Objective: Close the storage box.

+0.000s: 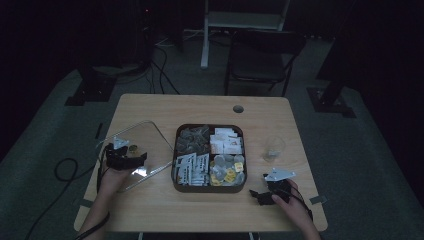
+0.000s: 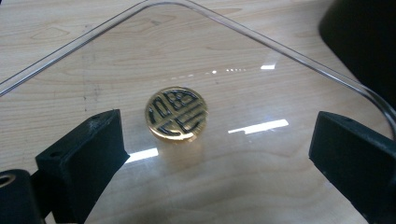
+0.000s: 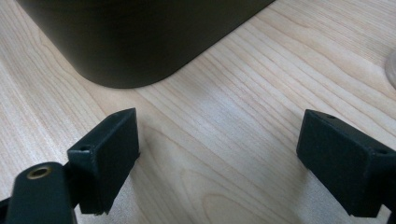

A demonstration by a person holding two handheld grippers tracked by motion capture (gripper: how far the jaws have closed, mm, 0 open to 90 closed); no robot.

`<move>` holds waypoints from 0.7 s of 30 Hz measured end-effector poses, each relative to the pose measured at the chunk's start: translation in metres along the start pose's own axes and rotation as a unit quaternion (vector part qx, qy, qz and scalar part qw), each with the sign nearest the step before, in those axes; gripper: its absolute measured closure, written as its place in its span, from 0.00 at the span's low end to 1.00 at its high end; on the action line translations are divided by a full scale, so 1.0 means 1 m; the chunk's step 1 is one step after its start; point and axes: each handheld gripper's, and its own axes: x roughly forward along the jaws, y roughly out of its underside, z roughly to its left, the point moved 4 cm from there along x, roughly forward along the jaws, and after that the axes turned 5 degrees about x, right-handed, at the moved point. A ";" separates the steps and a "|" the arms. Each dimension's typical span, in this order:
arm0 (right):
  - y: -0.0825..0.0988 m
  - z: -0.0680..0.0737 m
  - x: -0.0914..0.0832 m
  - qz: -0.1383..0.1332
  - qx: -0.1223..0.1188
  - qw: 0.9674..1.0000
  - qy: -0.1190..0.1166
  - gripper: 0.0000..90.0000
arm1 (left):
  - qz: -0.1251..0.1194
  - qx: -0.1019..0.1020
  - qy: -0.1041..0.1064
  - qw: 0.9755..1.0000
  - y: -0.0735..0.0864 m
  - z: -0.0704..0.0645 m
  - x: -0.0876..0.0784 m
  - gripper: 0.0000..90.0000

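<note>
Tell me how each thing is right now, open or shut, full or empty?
Left gripper: open, jaws either side of the gold knob.
Right gripper: open, holding nothing, above bare wood.
Clear lid: off the box, lying flat on the table.
Box: uncovered, all four compartments filled.
Small glass: upright; contents too dim to tell.

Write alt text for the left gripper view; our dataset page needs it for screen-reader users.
A round gold knob with a black pattern sits on a clear, round-cornered lid lying flat on a light wooden table. The left gripper has its two black jaws wide apart, one either side of the knob, touching nothing.
</note>
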 end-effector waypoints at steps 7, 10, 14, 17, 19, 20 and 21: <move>0.000 0.000 0.000 0.000 0.000 1.000 0.000 0.14 | -0.006 -0.011 -0.013 1.000 -0.003 0.006 0.009 0.13; 0.000 0.000 0.000 0.000 0.000 1.000 0.000 0.14 | 0.002 -0.015 -0.016 1.000 -0.003 0.009 0.013 0.17; 0.000 0.000 0.000 0.000 0.000 1.000 0.000 0.14 | 0.020 -0.002 -0.028 0.999 -0.003 0.012 0.020 0.24; 0.000 0.000 0.000 0.000 0.000 1.000 0.000 0.14 | 0.021 0.004 -0.031 0.999 -0.005 0.013 0.023 0.28; 0.000 0.000 0.000 0.000 0.000 1.000 0.000 0.14 | 0.026 0.011 -0.036 0.999 -0.006 0.013 0.024 0.29; 0.000 0.000 0.000 0.000 0.000 1.000 0.000 0.14 | 0.026 0.011 -0.036 0.999 -0.006 0.013 0.024 0.35; 0.000 0.000 0.000 0.000 0.000 1.000 0.000 0.14 | 0.027 0.016 -0.035 0.999 -0.005 0.013 0.026 0.38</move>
